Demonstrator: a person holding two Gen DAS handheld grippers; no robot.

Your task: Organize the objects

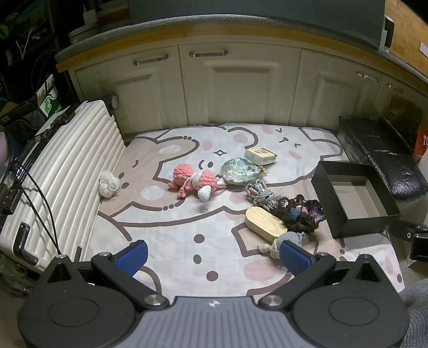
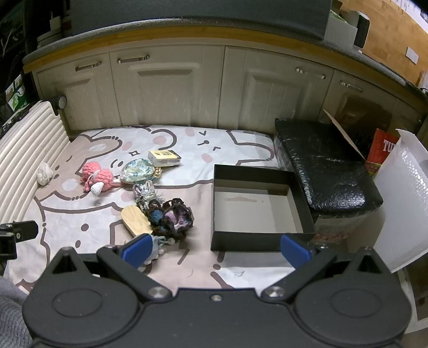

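A cartoon-print mat carries yarn toys, a wooden block and a black box

A cream ribbed suitcase lies along the left edge of the cartoon-printed sheet, and cream cabinet doors stand behind it under a grey countertop. A black wrapped bundle sits at the sheet's right side. Beyond it are a white padded mailer and what may be a red carton.
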